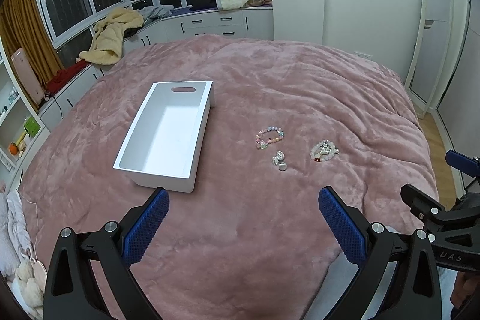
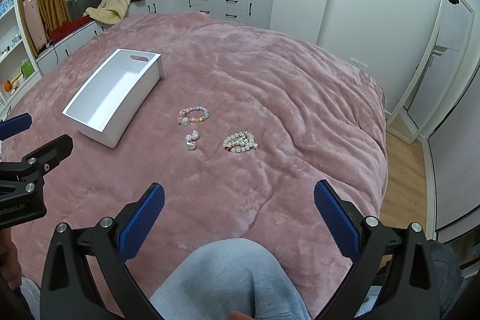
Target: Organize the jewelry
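A white rectangular bin (image 1: 168, 137) (image 2: 115, 96) lies empty on the pink blanket. To its right lie a pastel bead bracelet (image 1: 269, 137) (image 2: 193, 115), a small silver piece (image 1: 279, 161) (image 2: 191, 140) and a white bead bracelet (image 1: 324, 151) (image 2: 240, 142). My left gripper (image 1: 243, 195) is open and empty, held above the blanket short of the bin's near end. My right gripper (image 2: 239, 189) is open and empty, short of the jewelry. Each gripper shows at the edge of the other's view.
The pink blanket (image 1: 300, 86) covers the whole bed. A grey-clad knee (image 2: 228, 275) is under the right gripper. White drawers (image 1: 216, 24) and a window seat with clothes run behind the bed. A mirror (image 2: 432, 62) leans at the right wall.
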Demonstrator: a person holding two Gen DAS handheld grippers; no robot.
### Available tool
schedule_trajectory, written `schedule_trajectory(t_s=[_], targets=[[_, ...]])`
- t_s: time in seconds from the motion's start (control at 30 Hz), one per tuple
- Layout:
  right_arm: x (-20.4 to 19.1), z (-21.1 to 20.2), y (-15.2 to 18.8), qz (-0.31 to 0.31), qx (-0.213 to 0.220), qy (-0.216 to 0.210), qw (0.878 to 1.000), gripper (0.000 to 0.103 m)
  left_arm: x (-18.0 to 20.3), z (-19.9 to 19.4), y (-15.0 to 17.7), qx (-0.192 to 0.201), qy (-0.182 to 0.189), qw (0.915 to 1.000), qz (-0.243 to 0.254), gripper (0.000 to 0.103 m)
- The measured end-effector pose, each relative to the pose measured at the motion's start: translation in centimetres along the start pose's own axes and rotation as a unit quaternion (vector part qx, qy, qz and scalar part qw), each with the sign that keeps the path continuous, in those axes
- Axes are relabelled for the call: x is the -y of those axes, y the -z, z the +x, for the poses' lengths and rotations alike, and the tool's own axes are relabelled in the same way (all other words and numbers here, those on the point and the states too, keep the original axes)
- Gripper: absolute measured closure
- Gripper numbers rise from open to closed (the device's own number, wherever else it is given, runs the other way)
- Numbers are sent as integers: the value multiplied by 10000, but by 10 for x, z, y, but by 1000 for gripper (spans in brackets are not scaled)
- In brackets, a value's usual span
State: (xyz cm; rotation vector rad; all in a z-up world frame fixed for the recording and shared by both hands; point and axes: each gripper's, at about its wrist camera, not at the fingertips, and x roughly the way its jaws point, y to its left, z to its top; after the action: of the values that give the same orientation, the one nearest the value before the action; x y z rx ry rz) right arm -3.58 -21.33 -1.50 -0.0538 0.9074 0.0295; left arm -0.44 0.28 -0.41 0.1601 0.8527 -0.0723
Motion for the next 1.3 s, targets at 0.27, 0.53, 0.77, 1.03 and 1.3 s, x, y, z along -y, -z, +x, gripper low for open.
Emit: schedule_trajectory(t_s=[0.27,0.53,0.77,1.03,1.3], targets=[[-1,0,0,-5,-2,12,10000,4,2,3,2,-73,-8,10000,-17,2],[-3,2,4,-47,-38,1,10000,4,1,1,3,-50,40,10000,-1,2],[-1,2,4,-16,1,1,10000,4,-1,-1,3,-73,44,10000,-16,2],[-3,2,5,-53,-2,-5,10000,4,-4,1,4,-97,29,9999,-2,2],[-6,4,6,-76,-13,-16,10000,4,-3,7,4,-137,49,9999,43,2]])
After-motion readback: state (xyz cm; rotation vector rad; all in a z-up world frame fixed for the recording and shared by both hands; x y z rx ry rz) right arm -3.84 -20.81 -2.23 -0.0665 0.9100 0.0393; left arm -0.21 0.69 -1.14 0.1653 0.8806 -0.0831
